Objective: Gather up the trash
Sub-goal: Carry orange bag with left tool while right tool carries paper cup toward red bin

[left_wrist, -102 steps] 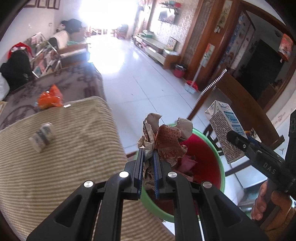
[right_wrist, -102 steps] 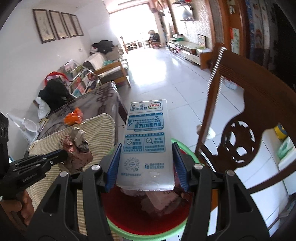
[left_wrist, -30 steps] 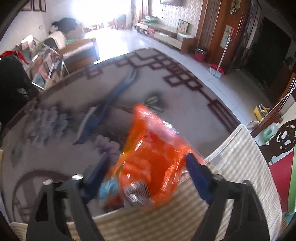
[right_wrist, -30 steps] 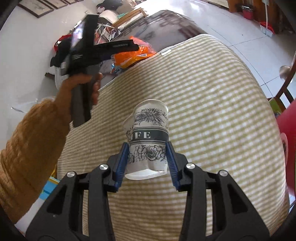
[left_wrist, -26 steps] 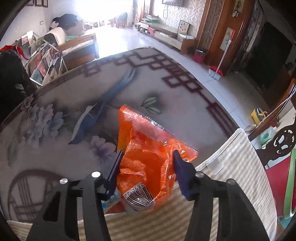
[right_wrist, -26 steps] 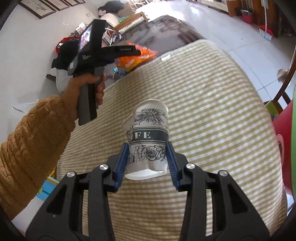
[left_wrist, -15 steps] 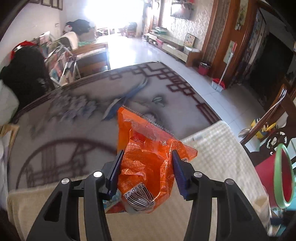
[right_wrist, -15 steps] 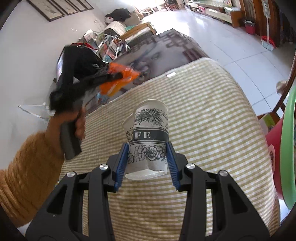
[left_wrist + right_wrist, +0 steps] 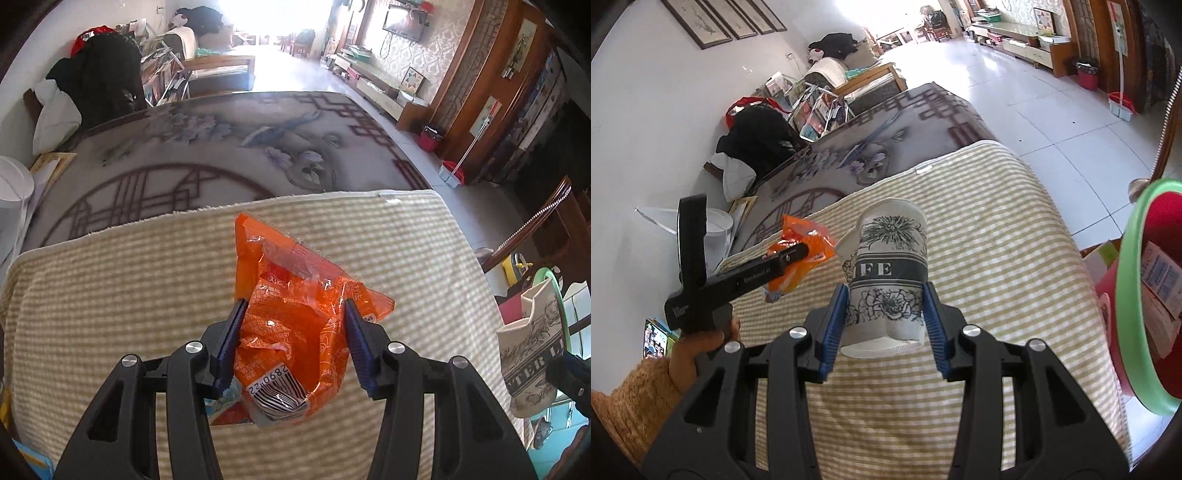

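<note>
The left gripper (image 9: 293, 341) is clamped on an orange snack wrapper (image 9: 295, 332) and the right gripper (image 9: 884, 325) on a crumpled paper cup (image 9: 888, 280) (flower print), both above the striped mat (image 9: 990, 266); the red bin (image 9: 1145, 295) sits right

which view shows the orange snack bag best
The left wrist view. There the orange snack bag fills the middle of the frame, pinched in the left gripper, with its barcode and crinkled top plain. The right wrist view shows it only small and from the side, partly behind that gripper's finger.
</note>
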A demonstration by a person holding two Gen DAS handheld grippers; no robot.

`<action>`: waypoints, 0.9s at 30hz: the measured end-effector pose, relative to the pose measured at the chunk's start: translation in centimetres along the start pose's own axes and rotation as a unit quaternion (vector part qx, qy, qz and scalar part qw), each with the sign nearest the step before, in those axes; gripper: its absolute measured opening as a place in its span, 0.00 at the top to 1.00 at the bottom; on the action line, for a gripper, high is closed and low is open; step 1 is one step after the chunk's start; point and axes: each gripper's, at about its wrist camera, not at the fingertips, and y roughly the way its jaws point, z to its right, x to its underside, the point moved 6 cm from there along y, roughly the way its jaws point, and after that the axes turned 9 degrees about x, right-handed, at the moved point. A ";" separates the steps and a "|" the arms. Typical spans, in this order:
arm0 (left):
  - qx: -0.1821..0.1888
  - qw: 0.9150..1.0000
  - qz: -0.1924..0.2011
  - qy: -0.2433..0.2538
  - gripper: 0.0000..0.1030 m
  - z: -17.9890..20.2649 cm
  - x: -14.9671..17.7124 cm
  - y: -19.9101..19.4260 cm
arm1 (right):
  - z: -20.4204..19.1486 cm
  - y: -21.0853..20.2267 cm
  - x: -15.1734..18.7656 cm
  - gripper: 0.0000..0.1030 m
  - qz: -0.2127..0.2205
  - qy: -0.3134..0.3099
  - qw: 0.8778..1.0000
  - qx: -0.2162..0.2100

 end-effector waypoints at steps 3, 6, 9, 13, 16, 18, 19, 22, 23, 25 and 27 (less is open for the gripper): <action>0.001 1.000 0.001 0.000 0.52 1.0 0.0 -0.2 | 0.8 -0.8 0.1 0.61 0.007 0.003 1.000 0.003; 0.001 1.000 0.001 0.005 0.52 2.1 0.0 -0.3 | 1.8 -1.7 0.3 0.61 0.015 0.005 1.000 0.005; 0.003 1.000 -0.001 0.009 0.52 3.4 0.0 -0.2 | 2.9 -2.7 0.3 0.61 0.021 0.013 1.000 0.005; 0.010 1.000 0.013 0.002 0.52 5.2 0.0 -0.9 | 3.8 -3.5 0.1 0.61 0.026 0.007 1.000 0.000; 0.011 1.000 0.026 -0.008 0.52 6.2 0.3 -1.9 | 3.7 -3.7 0.1 0.61 0.021 -0.011 1.000 -0.010; 0.002 0.999 0.031 -0.013 0.52 6.9 0.9 -2.7 | 3.4 -3.8 -0.1 0.61 0.017 -0.023 0.999 -0.021; -0.003 0.999 0.036 -0.016 0.52 7.2 1.2 -3.2 | 3.2 -3.9 -0.2 0.61 0.015 -0.030 0.999 -0.027; -0.012 0.999 0.043 -0.031 0.52 7.5 2.2 -4.2 | 2.4 -4.3 -0.7 0.61 0.010 -0.066 0.997 -0.047; -0.017 0.998 0.048 -0.042 0.52 7.5 2.5 -4.6 | 2.3 -4.4 -0.9 0.61 0.009 -0.076 0.996 -0.052; -0.025 0.996 0.059 -0.058 0.52 7.4 3.1 -5.5 | 1.8 -4.8 -1.3 0.61 0.010 -0.101 0.993 -0.062; -0.037 0.994 0.071 -0.074 0.52 7.5 3.7 -6.4 | 1.5 -5.2 -1.7 0.61 0.011 -0.120 0.990 -0.071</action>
